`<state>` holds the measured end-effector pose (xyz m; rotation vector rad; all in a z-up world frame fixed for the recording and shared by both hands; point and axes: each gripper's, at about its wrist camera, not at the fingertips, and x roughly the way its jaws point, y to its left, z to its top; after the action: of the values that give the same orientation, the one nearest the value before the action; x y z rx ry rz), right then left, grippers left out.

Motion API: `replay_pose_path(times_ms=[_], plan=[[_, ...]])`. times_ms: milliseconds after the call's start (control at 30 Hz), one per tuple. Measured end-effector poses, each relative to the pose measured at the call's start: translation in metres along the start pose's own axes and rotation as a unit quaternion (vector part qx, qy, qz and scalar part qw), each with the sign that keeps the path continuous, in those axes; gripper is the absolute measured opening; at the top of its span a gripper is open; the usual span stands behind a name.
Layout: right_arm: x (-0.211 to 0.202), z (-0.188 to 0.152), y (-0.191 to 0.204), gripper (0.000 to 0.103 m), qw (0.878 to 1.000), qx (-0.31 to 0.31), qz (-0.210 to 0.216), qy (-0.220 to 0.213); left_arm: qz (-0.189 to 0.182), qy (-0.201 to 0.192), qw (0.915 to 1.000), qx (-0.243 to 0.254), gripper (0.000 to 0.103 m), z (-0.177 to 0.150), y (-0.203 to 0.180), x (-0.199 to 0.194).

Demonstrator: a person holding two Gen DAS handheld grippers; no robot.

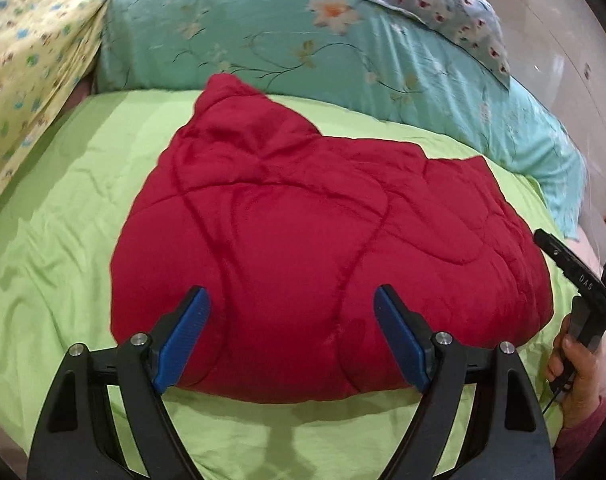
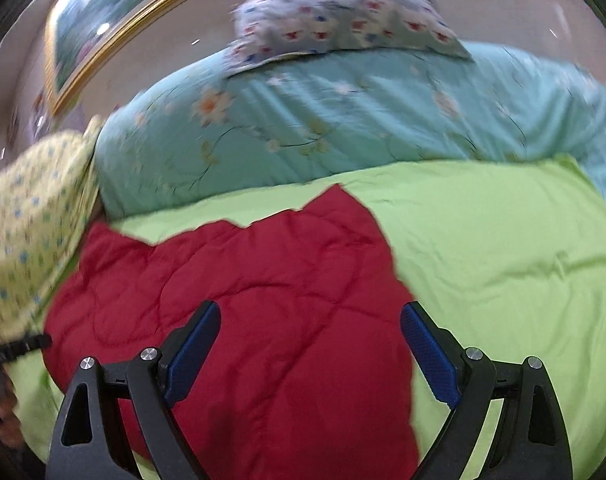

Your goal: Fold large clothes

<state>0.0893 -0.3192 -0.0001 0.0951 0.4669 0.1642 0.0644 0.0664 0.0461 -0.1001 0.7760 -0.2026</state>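
A red quilt (image 1: pixel 327 248), padded and stitched in curving lines, lies folded into a thick bundle on the green sheet (image 1: pixel 63 216). It sits in the middle of the sheet, with its far corner almost reaching the teal duvet (image 1: pixel 263 32) piled behind it.

The left gripper (image 1: pixel 291 332) hangs over the near edge of the quilt with its jaws spread wide. Its blue pads (image 1: pixel 185 336) stand on either side of the red fabric in view; whether they touch it cannot be told, and nothing is pinched between them.

The right gripper (image 2: pixel 309 348) is likewise spread wide and holds nothing. One pad sits over the quilt (image 2: pixel 239 300), the other over the bare sheet (image 2: pixel 503 248) just beside the quilt's right edge. This view is blurred.

In the left wrist view, a hand (image 1: pixel 579 376) at the quilt's right side grips the black handle of the right gripper. A yellow pillow (image 1: pixel 27 64) lies left of the quilt, and a pale blue patterned pillow (image 2: pixel 343 16) rests on top of the duvet behind it.
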Motion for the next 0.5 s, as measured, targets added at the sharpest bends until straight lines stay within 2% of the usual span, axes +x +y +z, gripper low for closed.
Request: replay_pose_path(times_ms=[300,433,500], plan=[[0.022,-0.008,0.065,0.093,0.994,-0.089,0.042,0.048,0.021,0.014,0.9994,0.023,0.087,-0.003,-0.005,0.031],[0.037,-0.005,0.089,0.093,0.987,-0.130,0.038,0.084,0.023,0.023,0.9989,0.034,0.092,0.008,-0.005,0.042],[0.049,-0.003,0.091,0.093,0.985,-0.126,0.034,0.109,0.025,0.030,0.9985,0.038,0.095,0.013,-0.005,0.049]])
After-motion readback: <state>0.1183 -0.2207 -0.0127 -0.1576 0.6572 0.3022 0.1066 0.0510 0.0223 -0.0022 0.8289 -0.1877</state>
